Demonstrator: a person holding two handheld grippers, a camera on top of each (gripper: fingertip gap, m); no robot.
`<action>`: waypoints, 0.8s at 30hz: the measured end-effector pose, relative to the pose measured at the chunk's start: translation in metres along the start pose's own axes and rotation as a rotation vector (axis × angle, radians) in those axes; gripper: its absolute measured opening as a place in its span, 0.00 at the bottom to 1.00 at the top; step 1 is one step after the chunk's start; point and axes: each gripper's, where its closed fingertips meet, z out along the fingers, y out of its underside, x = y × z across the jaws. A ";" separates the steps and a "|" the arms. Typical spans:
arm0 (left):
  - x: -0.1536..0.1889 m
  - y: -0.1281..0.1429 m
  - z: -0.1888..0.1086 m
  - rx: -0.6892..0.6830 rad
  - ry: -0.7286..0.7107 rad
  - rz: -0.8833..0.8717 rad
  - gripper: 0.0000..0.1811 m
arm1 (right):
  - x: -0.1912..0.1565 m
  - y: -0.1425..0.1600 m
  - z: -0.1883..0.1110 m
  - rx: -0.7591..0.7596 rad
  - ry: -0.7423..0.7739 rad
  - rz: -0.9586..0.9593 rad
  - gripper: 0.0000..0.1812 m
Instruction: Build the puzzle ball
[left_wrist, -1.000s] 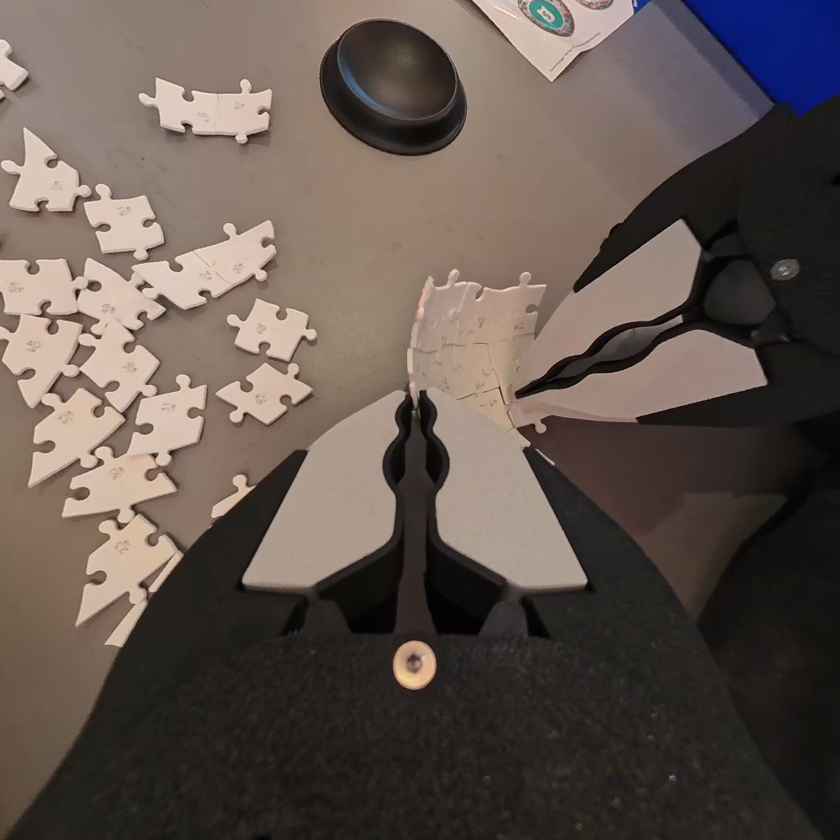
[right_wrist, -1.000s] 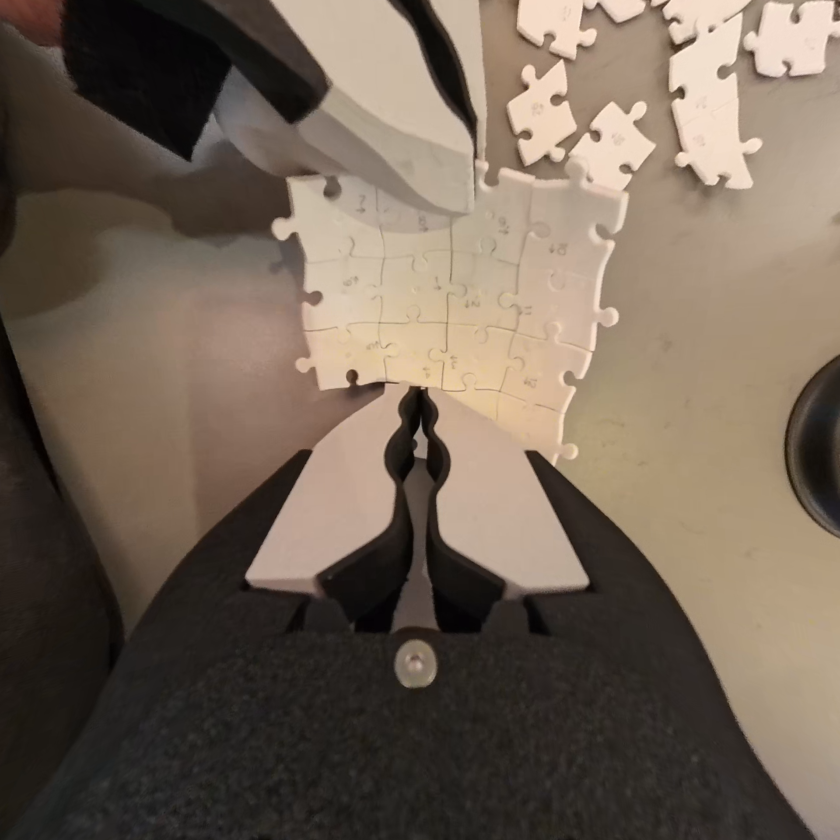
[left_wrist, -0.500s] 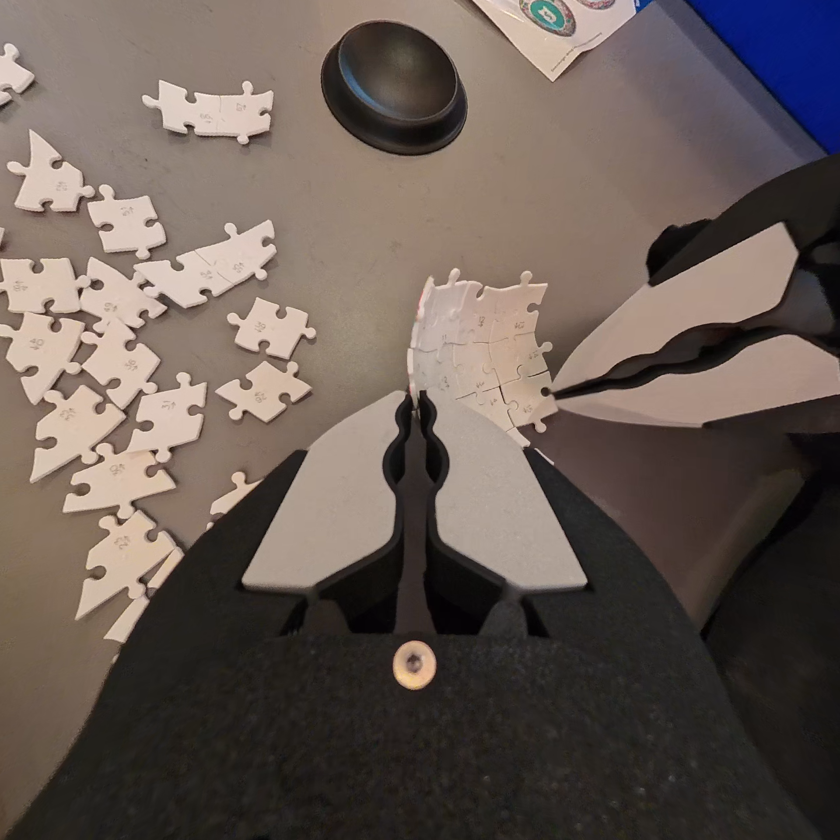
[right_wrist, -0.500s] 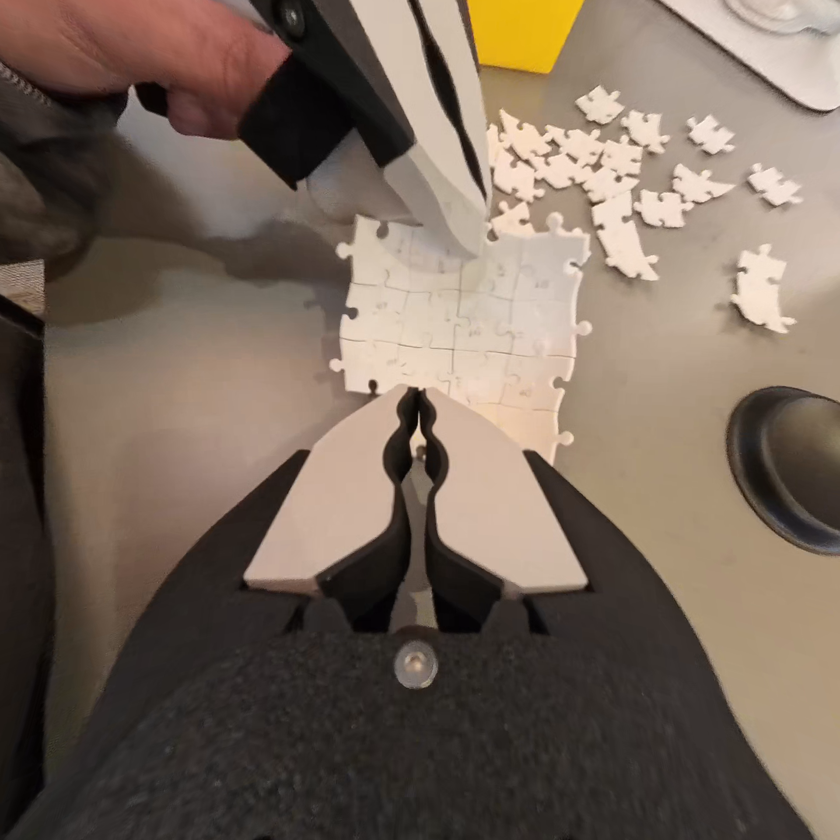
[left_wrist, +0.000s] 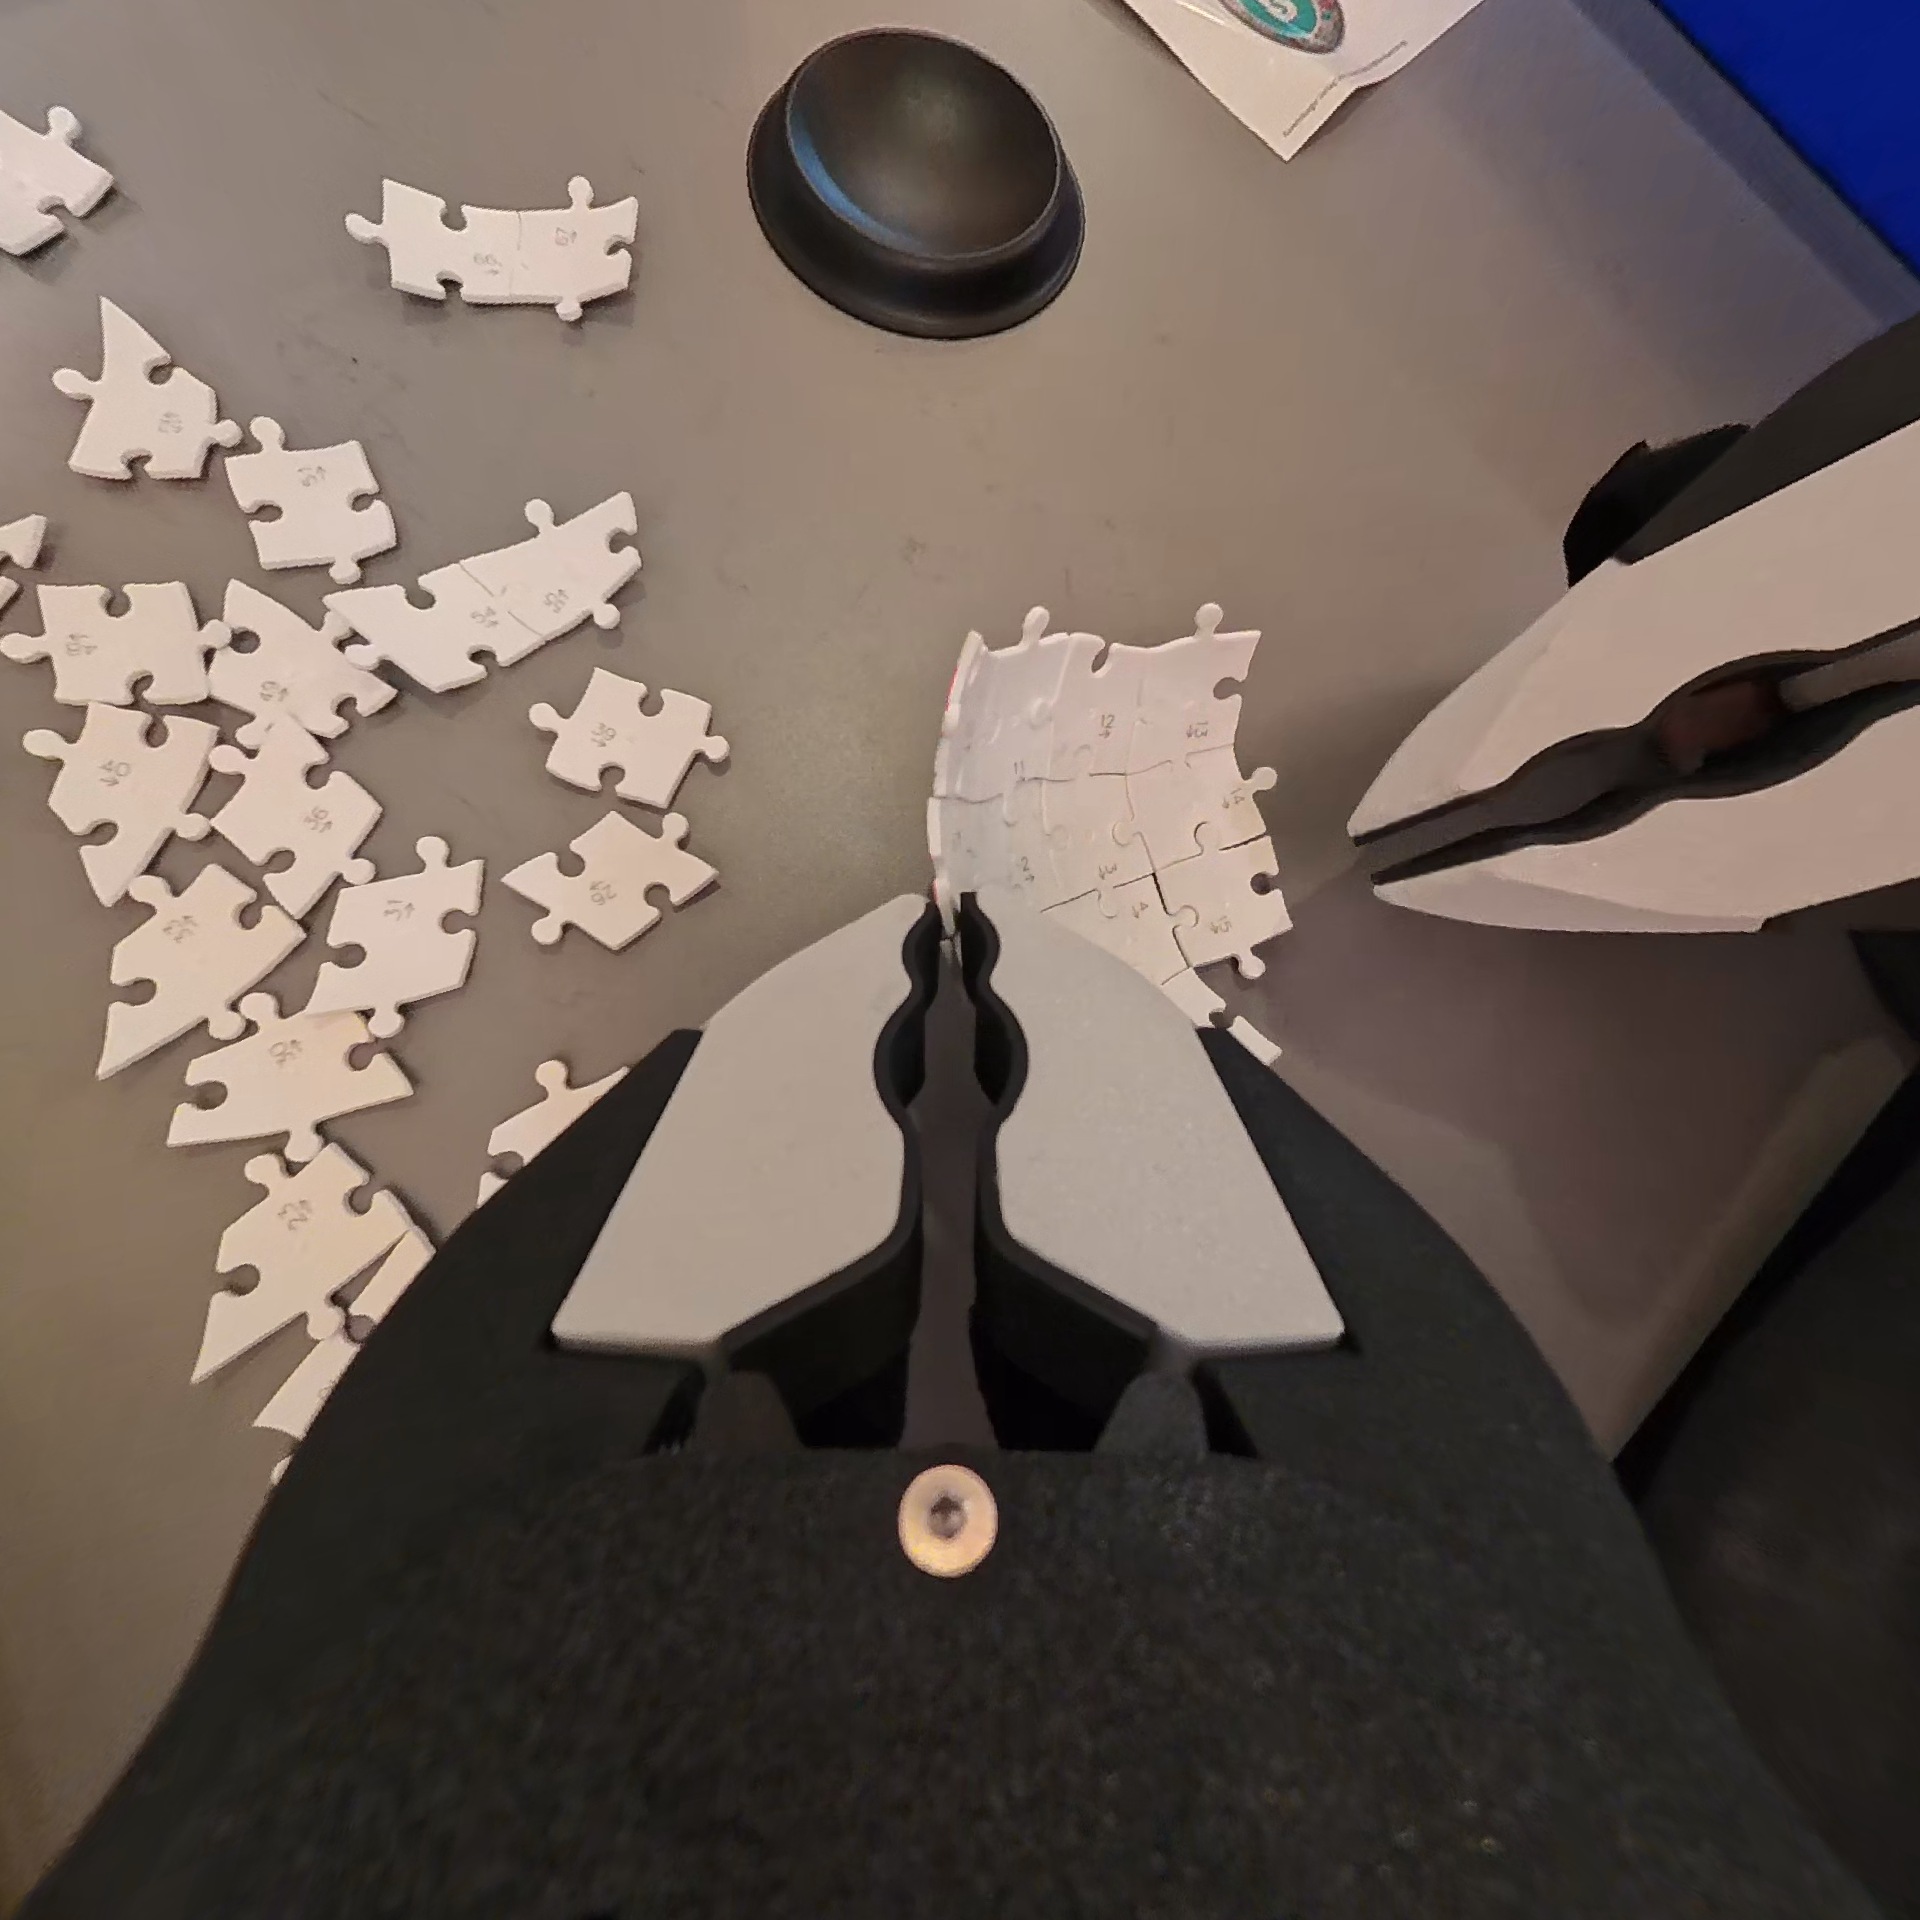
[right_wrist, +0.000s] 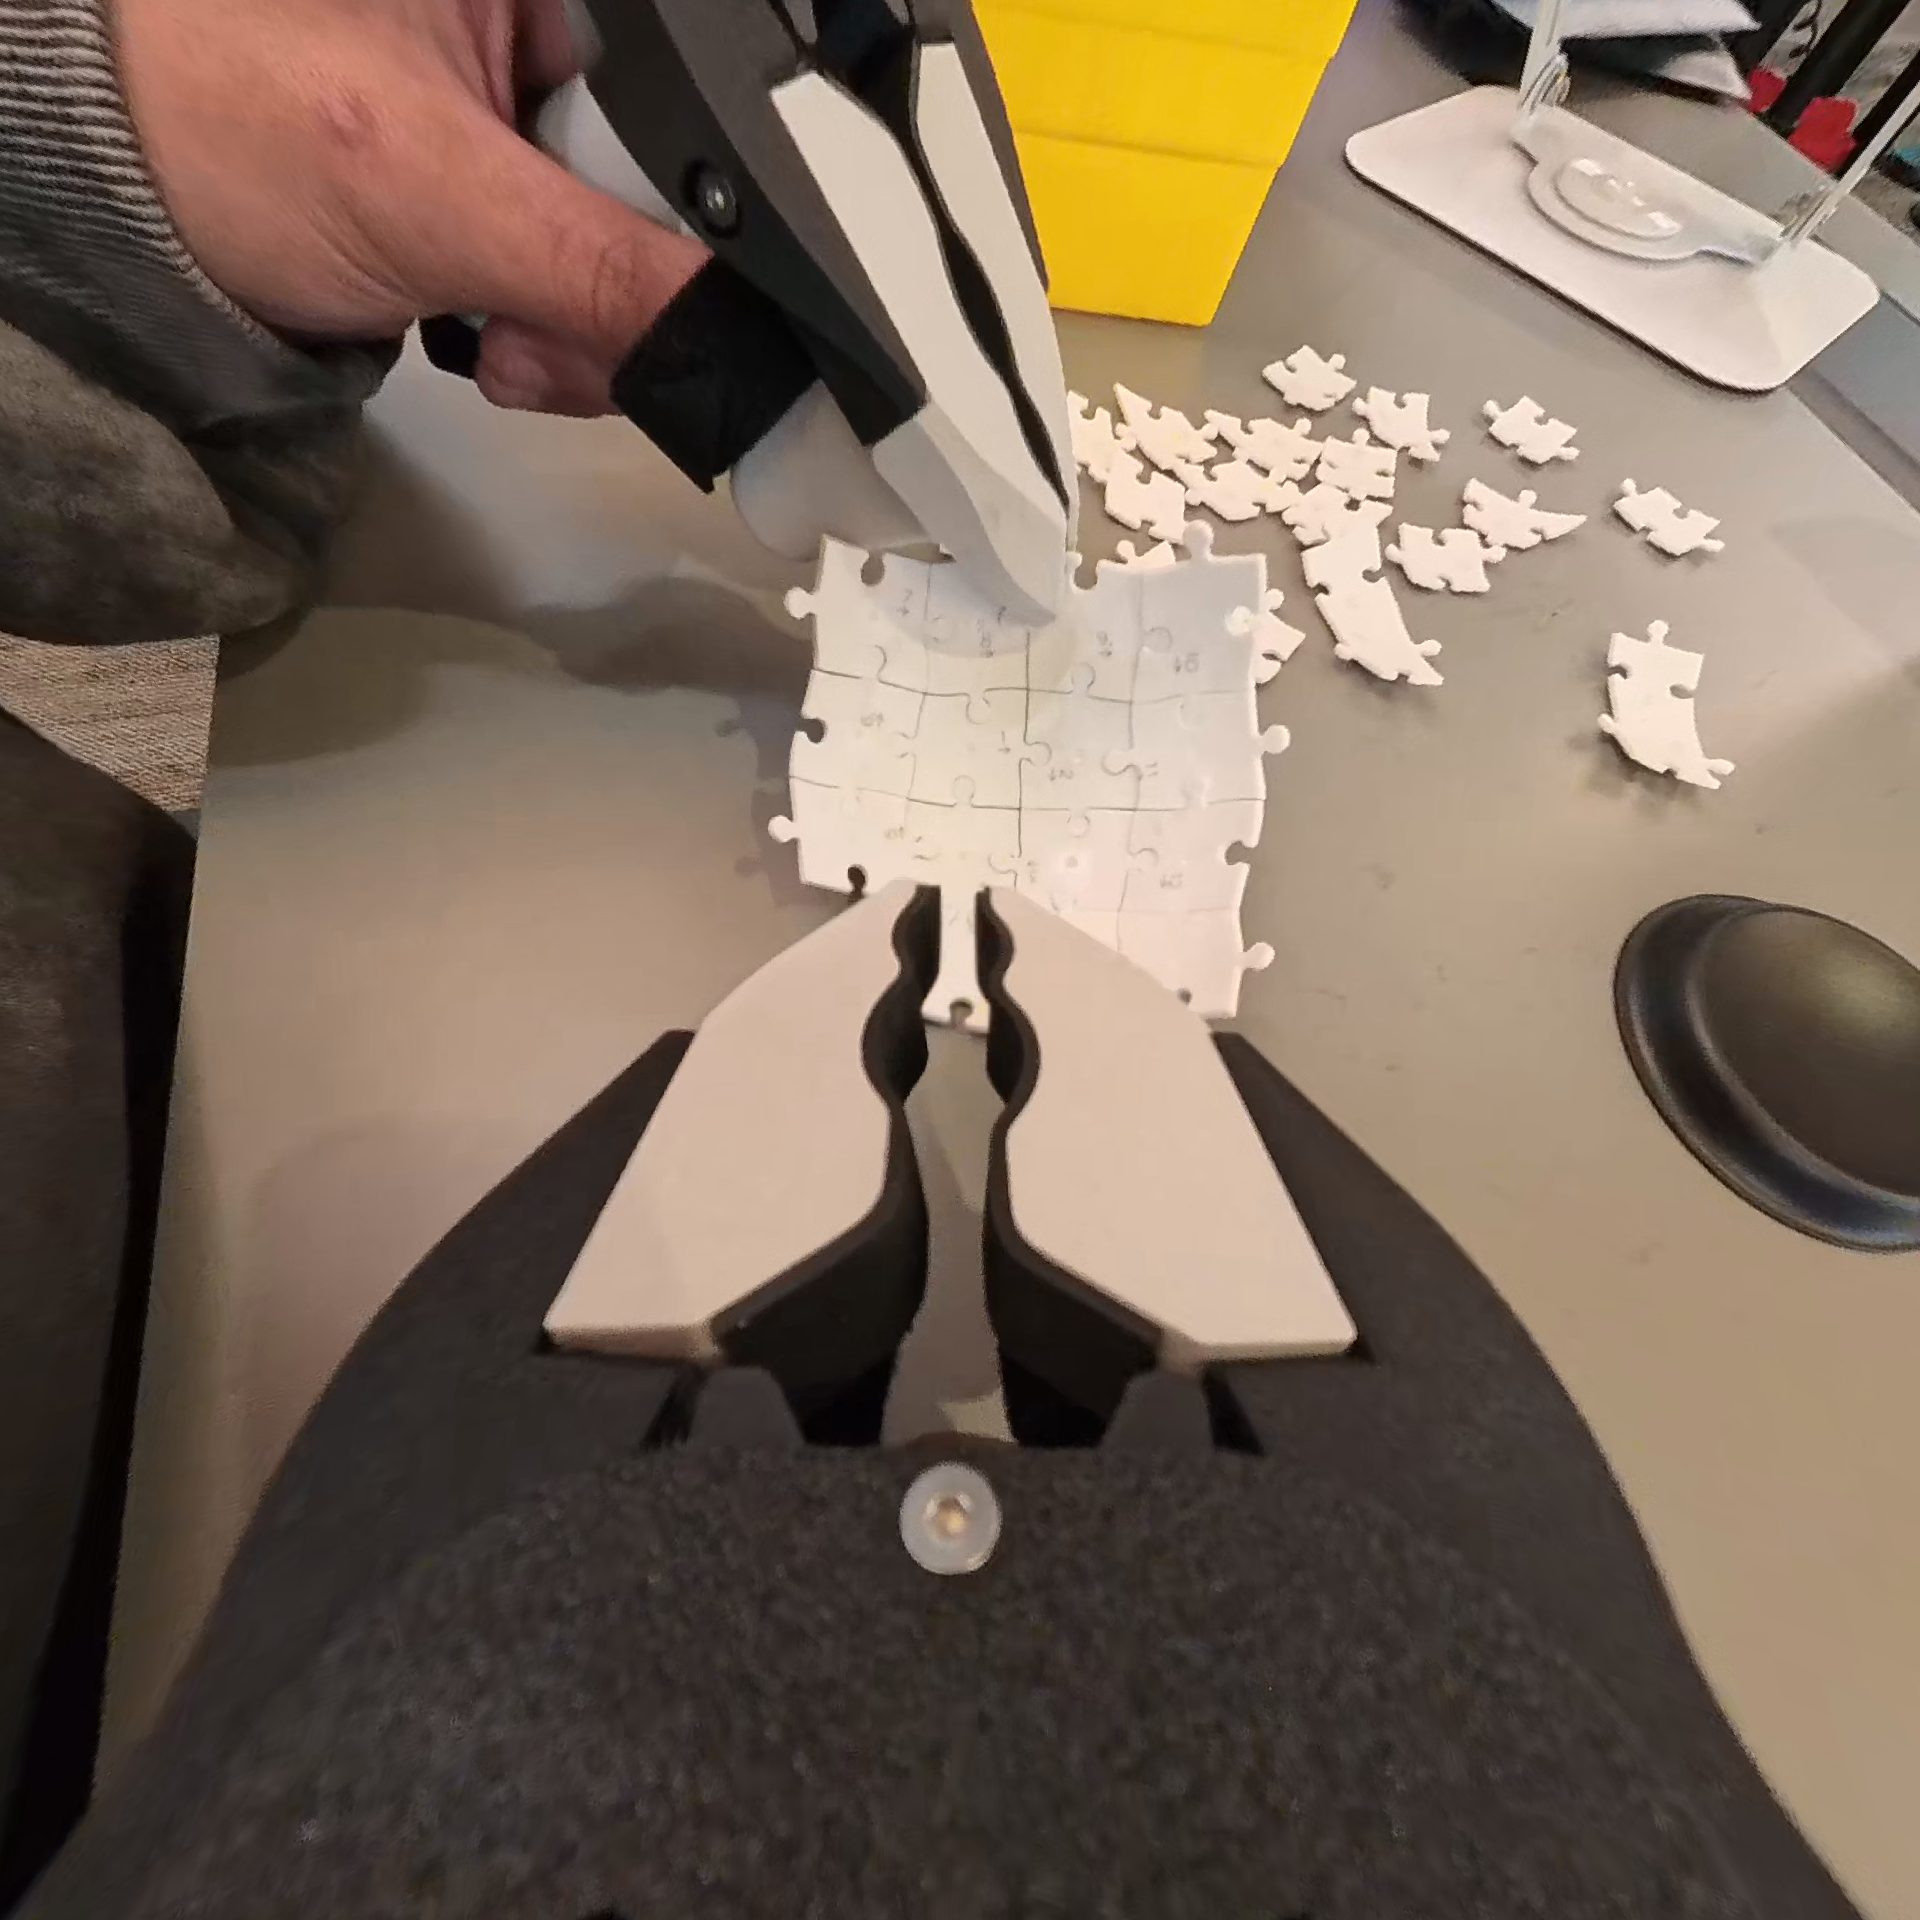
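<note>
curved white puzzle panel (right_wrist: 1029, 748) held up off grey table (left_wrist: 1195, 436), left gripper (left_wrist: 951, 914) clamped on panel's edge, right gripper (right_wrist: 951, 914) slightly parted, empty, just beside panel, loose pieces (left_wrist: 260, 790) and black dome stand (left_wrist: 914, 208) near panel

Curved white puzzle panel (right_wrist: 1029, 758) held up off my counter (left_wrist: 831, 499).
I see interlocked numbered pieces forming a bowed sheet, standing on edge, one edge pinched in my left tongs (left_wrist: 951, 920); loose white pieces (left_wrist: 281, 810) lie scattered flat beside it.
</note>
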 end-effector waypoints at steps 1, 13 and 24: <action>0.000 0.000 0.000 0.000 -0.001 0.001 0.02 | 0.000 0.000 0.000 -0.002 -0.001 -0.008 0.04; 0.000 0.003 0.001 -0.006 -0.008 0.008 0.02 | -0.012 0.011 0.006 -0.075 -0.043 -0.024 0.00; 0.001 0.002 0.000 -0.001 -0.015 0.014 0.02 | -0.010 0.013 0.005 -0.109 -0.031 -0.011 0.00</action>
